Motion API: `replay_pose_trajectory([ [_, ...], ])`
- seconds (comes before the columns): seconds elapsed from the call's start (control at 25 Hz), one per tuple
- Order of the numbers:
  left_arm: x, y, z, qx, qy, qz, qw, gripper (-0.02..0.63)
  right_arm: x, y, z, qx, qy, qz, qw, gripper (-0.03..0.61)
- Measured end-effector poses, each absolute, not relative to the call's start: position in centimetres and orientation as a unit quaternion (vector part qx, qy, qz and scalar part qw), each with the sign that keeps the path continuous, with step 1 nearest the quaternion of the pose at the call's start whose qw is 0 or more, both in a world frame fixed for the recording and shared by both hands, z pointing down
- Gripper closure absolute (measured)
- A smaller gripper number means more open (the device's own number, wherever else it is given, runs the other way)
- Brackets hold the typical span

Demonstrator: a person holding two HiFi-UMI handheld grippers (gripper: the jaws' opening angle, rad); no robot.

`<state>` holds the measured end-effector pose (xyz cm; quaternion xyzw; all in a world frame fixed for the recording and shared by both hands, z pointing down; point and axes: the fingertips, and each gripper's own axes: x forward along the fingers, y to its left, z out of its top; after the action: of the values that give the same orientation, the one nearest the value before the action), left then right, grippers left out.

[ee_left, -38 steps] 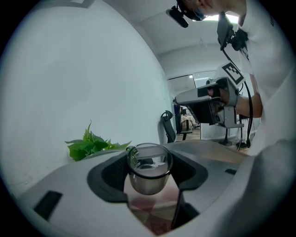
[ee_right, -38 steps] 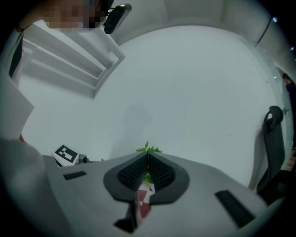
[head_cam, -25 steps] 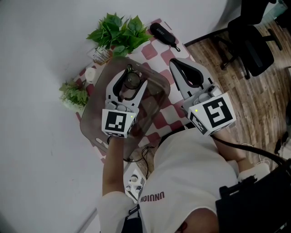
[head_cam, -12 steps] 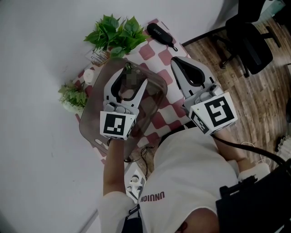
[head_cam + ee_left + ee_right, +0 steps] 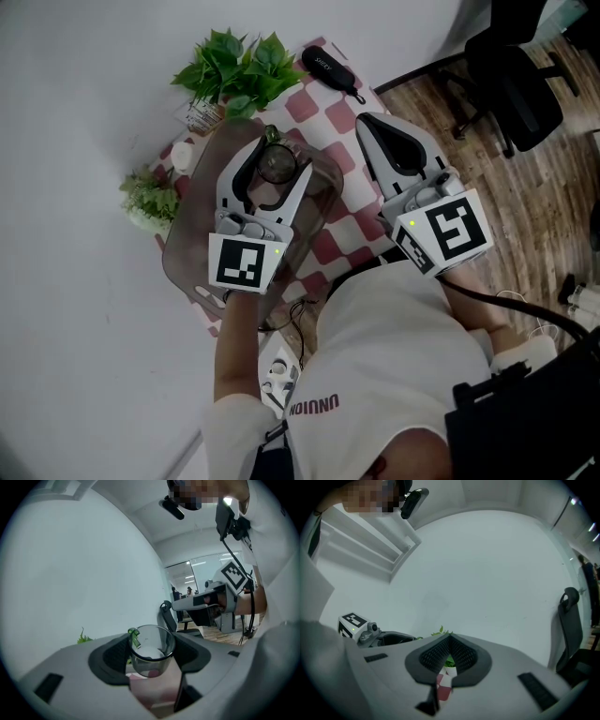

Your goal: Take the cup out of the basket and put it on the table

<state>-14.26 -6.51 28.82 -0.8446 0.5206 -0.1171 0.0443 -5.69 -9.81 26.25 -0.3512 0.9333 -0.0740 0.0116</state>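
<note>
A clear glass cup (image 5: 277, 165) sits upright between the jaws of my left gripper (image 5: 275, 169), which is shut on it. The cup hangs above the far end of a translucent grey basket (image 5: 192, 258) on the table. In the left gripper view the cup (image 5: 151, 654) fills the gap between the dark pads (image 5: 111, 657); my left gripper (image 5: 151, 660) grips it at both sides. My right gripper (image 5: 371, 125) hovers to the right of the basket, shut with nothing in it. In the right gripper view its tips (image 5: 449, 640) meet.
A red and white checked cloth (image 5: 330, 114) covers the small table against a white wall. Leafy plants (image 5: 231, 67) and a smaller one (image 5: 148, 197) stand at the back, beside a black case (image 5: 332, 67). A black office chair (image 5: 517, 75) stands on the wooden floor to the right.
My left gripper has lifted the cup a little higher above the basket. The right gripper has stayed in place.
</note>
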Motion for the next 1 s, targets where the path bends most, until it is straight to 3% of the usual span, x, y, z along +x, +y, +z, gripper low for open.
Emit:
replay_pose_trajectory([
  [1.0, -10.0, -6.4, 27.3, -0.856, 0.504, -0.111, 0.04, 0.333, -2.1, -11.6, 25.4, -0.391, 0.917, -0.067, 0.027, 0.56],
])
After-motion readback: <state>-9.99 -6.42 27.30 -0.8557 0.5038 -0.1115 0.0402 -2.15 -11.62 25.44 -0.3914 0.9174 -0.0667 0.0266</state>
